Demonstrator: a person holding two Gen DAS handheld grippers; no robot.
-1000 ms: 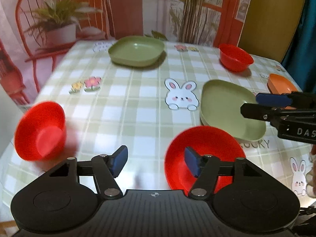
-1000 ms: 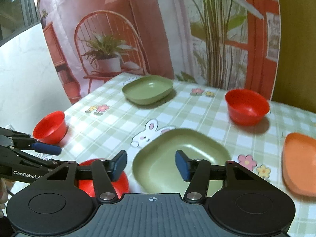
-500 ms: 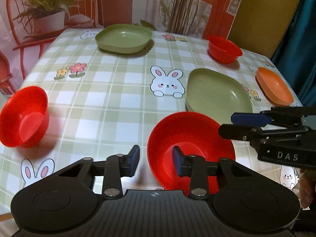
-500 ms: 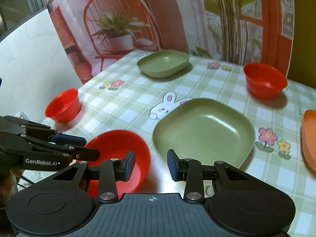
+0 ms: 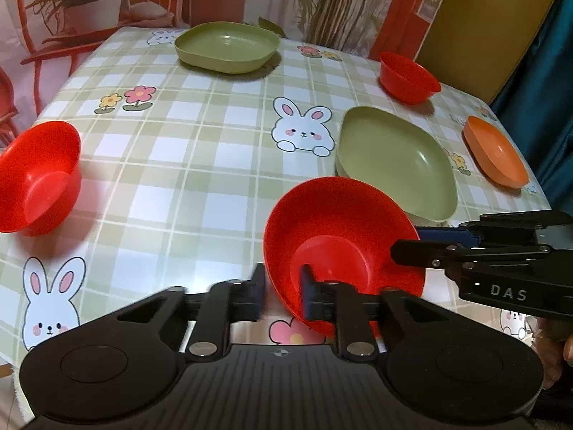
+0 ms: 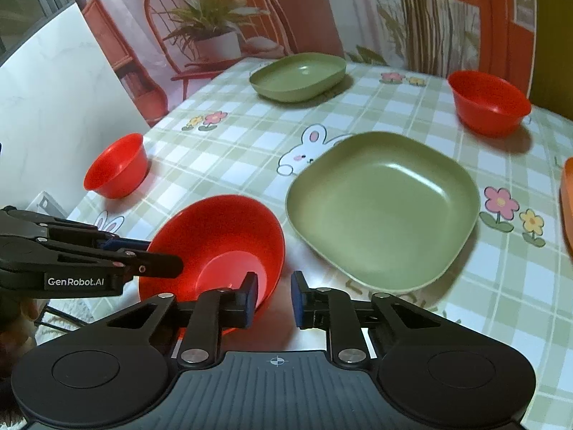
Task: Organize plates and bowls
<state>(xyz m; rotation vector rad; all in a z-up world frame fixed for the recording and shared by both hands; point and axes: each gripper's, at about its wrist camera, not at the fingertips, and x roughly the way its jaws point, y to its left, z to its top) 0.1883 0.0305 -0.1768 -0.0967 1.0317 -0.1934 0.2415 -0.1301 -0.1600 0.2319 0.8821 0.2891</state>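
My left gripper [image 5: 282, 288] is shut on the near rim of a red bowl [image 5: 340, 243], which tilts up off the checked tablecloth [image 5: 186, 179]. The same bowl [image 6: 218, 247] shows in the right wrist view, with the left gripper [image 6: 168, 259] at its left rim. My right gripper [image 6: 274, 299] is partly open; its left finger overlaps the bowl's right rim, and I cannot tell if it touches. It appears in the left wrist view [image 5: 408, 247] at the bowl's right side. A green plate [image 6: 383, 204] lies just right of the bowl.
Another red bowl [image 5: 35, 175] sits at the left edge and a third [image 5: 408, 77] at the back right. A second green plate [image 5: 227, 46] lies at the back. An orange plate [image 5: 496, 154] lies at the right edge.
My left gripper has closed from open onto the red bowl's near rim and tipped it up. My right gripper has narrowed and come down beside the bowl.
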